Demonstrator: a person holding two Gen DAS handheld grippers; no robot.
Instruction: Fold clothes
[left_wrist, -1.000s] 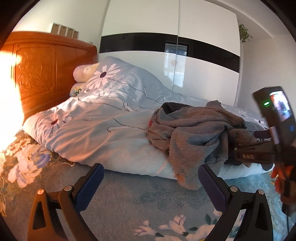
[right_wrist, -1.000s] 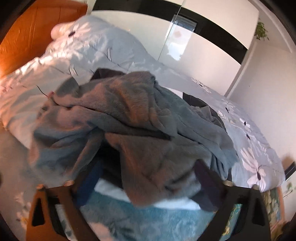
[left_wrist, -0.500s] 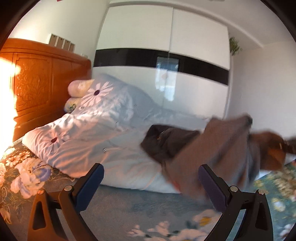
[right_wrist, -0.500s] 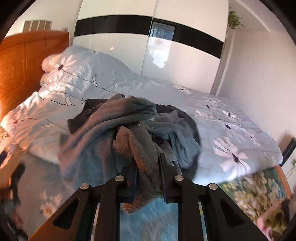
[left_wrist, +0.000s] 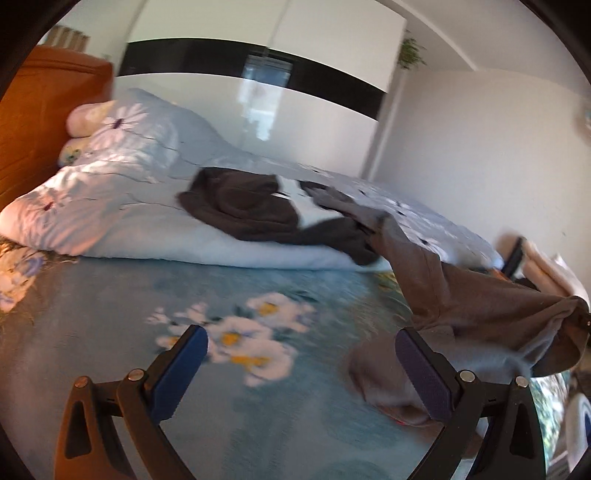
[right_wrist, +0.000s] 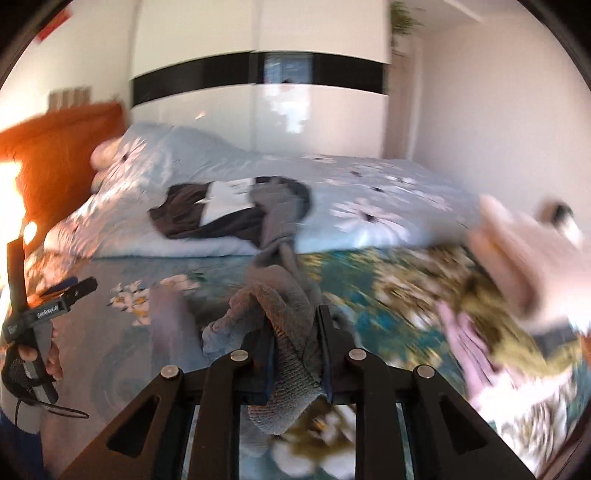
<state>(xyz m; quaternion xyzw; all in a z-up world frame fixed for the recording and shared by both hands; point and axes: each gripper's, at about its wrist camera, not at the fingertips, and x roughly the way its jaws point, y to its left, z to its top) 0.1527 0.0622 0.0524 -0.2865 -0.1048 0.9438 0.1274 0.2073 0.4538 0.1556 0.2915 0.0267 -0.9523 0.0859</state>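
Right wrist view: the grey sweater (right_wrist: 284, 332) is pinched by its ribbed hem between the 2 fingers of the right gripper (right_wrist: 295, 354), which are closed tight on the cloth. From there the sweater stretches away across the floral bedsheet (right_wrist: 122, 354) and up onto the near edge of the pale blue duvet (right_wrist: 369, 199), where its far end lies touching a dark brown garment (right_wrist: 184, 214) with a white panel. The picture is blurred, most of all on the right, where pinkish shapes cannot be made out.

Left wrist view: the same sweater (left_wrist: 454, 295) runs from the duvet (left_wrist: 147, 206) down toward the near right, hanging in a loose band and pooling on the bedsheet (left_wrist: 110, 314) just beside the right finger of the left gripper (left_wrist: 303, 365). The left gripper stands wide open with nothing between its blue pads (left_wrist: 181, 365). The dark brown garment (left_wrist: 251, 210) lies crumpled on the duvet, left of the sweater's far end.

Farther out, pillows (left_wrist: 88, 118) sit at the far left against an orange wooden headboard (left_wrist: 40, 122). Behind the bed stands a white wardrobe (left_wrist: 258, 107) with a black band, a small plant (left_wrist: 410, 55) on top at its right.
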